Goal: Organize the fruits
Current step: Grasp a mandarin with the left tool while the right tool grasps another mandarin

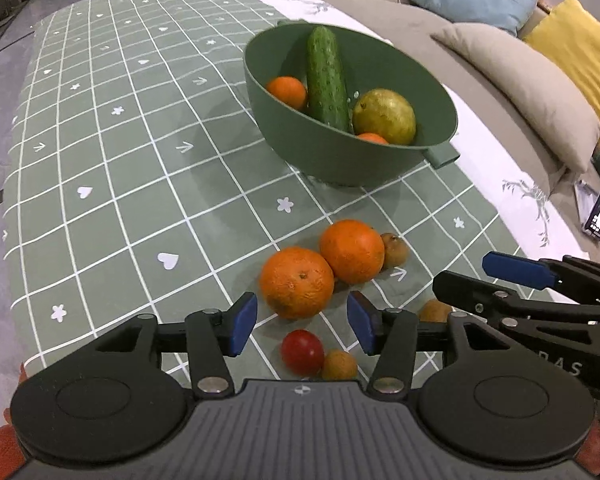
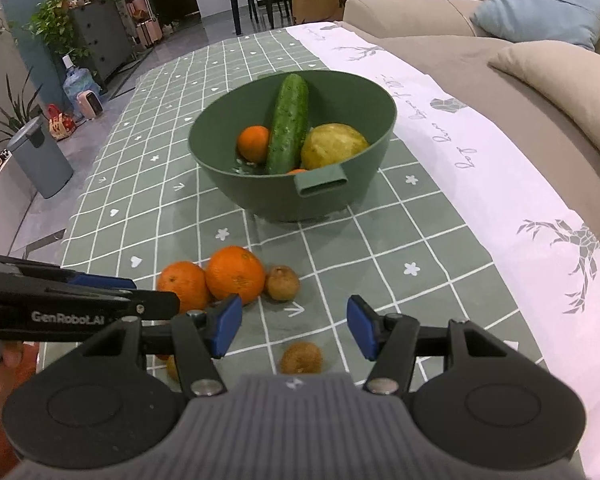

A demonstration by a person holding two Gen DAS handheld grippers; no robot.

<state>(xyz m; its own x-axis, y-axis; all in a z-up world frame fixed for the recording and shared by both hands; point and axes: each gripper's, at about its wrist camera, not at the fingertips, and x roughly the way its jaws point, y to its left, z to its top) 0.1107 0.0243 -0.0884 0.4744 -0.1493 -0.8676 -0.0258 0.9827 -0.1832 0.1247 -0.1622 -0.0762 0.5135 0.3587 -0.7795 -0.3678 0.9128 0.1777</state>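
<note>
Now, through the left wrist camera, I am seeing my left gripper [image 1: 302, 322] hanging with its blue pads spread wide and nothing between them, low over the green checked tablecloth [image 1: 120, 184]. Just ahead of the pads a large orange [image 1: 297, 282] is sitting, touching a second orange [image 1: 352, 251] behind it, and a small brown fruit [image 1: 394, 249] is resting against that second one. Below the pads a red cherry tomato [image 1: 302, 351] is lying right beside another small brown fruit [image 1: 339, 365]. Farther back the green bowl [image 1: 300, 144] is holding a cucumber [image 1: 326, 80] leaning on the far rim, a small orange [image 1: 287, 92] to its left and a yellow-green pear [image 1: 384, 117] to its right. The right gripper [image 1: 500, 276] is reaching in from the right edge; from here I cannot tell how its fingers stand.

In the right wrist camera, I am seeing my right gripper [image 2: 295, 328] gaping open, holding nothing. A brown fruit [image 2: 301, 357] is lying on the cloth between and just below its pads. Two oranges [image 2: 235, 274] are touching near the left pad, with another brown fruit [image 2: 283, 283] beside them. The bowl [image 2: 340, 200] is standing beyond, its handle tab [image 2: 321, 185] facing me, with the cucumber [image 2: 288, 124] upright inside. The left gripper [image 2: 100, 286] is crossing in at the left edge.
</note>
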